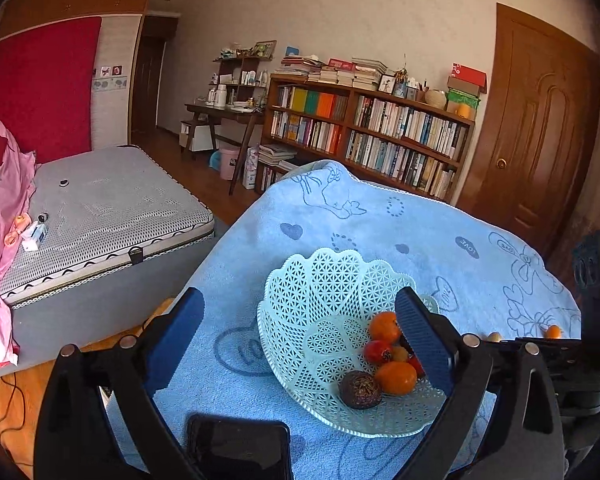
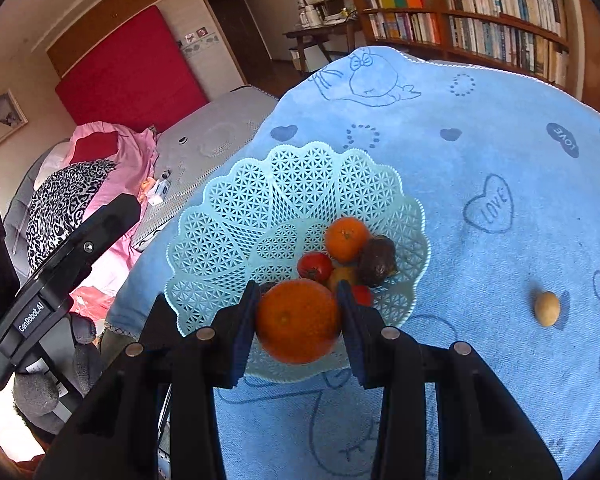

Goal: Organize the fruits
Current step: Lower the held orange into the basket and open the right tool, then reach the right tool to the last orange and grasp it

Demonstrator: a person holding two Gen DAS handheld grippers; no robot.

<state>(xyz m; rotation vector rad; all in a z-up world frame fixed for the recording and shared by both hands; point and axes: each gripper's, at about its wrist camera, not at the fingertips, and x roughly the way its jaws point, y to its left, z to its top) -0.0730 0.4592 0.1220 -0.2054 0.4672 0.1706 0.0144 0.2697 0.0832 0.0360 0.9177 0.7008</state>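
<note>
A pale green lattice basket (image 1: 320, 280) (image 2: 260, 184) sits on a blue towel-covered table (image 1: 340, 216). In it lie an orange (image 2: 346, 238), a red tomato (image 2: 315, 266), a dark passion fruit (image 2: 377, 260) and other small fruits. My right gripper (image 2: 298, 292) is shut on a large orange (image 2: 296, 320), held over the basket's near rim. A small yellowish fruit (image 2: 547, 308) lies alone on the towel to the right. My left gripper (image 1: 304, 320) is open and empty, with its fingers either side of the basket.
A black phone (image 1: 240, 448) lies at the towel's near edge. A bed (image 1: 112, 216) stands to the left, beyond the table edge. A bookcase (image 1: 372, 132) and a wooden door (image 1: 540, 132) line the far wall.
</note>
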